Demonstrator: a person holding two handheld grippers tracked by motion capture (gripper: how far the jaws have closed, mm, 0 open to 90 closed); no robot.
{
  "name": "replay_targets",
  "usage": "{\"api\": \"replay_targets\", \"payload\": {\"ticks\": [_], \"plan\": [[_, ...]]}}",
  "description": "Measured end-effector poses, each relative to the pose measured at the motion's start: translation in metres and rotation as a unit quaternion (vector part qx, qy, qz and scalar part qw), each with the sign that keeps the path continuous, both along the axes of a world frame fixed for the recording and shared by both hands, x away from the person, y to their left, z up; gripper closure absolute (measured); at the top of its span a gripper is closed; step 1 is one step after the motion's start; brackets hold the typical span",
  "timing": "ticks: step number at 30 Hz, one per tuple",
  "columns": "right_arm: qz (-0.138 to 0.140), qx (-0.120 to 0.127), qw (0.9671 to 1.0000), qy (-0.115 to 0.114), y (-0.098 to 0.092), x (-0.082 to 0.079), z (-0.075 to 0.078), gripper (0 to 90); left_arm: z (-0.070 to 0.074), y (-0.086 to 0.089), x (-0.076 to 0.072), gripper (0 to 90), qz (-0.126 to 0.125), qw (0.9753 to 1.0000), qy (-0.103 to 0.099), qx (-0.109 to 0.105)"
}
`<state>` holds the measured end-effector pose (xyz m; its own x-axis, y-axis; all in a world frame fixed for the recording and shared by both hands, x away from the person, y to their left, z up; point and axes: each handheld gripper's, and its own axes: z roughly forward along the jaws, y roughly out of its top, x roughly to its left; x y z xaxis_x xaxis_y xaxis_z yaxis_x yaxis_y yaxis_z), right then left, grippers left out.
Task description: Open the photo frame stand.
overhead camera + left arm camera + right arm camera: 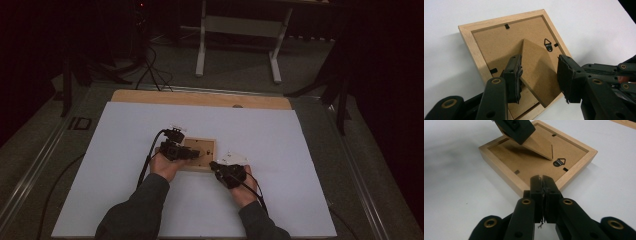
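High view: wooden picture frame (200, 154) face down mid-table (125, 150), between left hand-held gripper (192, 154) and right hand-held gripper (214, 165).

Left gripper view: jaws apart, straddling raised easel stand (536, 67); close gently near its free edge.

Right gripper view: jaws together at frame's near edge; press down to steady.

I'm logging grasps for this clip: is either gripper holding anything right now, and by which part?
Nothing is clamped. The left gripper stands open around the raised stand flap of the picture frame. The right gripper is shut, empty, near the frame's corner.
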<state>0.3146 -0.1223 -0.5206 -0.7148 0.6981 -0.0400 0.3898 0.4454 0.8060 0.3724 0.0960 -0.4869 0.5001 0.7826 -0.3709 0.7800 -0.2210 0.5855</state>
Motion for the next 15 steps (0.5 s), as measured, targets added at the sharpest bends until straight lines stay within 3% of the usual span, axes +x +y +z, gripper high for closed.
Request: {"api": "replay_targets", "payload": {"ticks": [8, 15], "plan": [[0.006, -0.006, 1.0000, -0.002, 0.002, -0.002, 0.002, 85.1, 0.001, -0.002, -0.004, 55.9, -0.009, 0.9997, -0.019, 0.011], [-0.004, 0.015, 0.9998, -0.011, -0.010, -0.001, 0.016, 79.8, 0.005, -0.005, -0.009, 55.9, -0.021, 0.9985, -0.044, 0.025]]}}
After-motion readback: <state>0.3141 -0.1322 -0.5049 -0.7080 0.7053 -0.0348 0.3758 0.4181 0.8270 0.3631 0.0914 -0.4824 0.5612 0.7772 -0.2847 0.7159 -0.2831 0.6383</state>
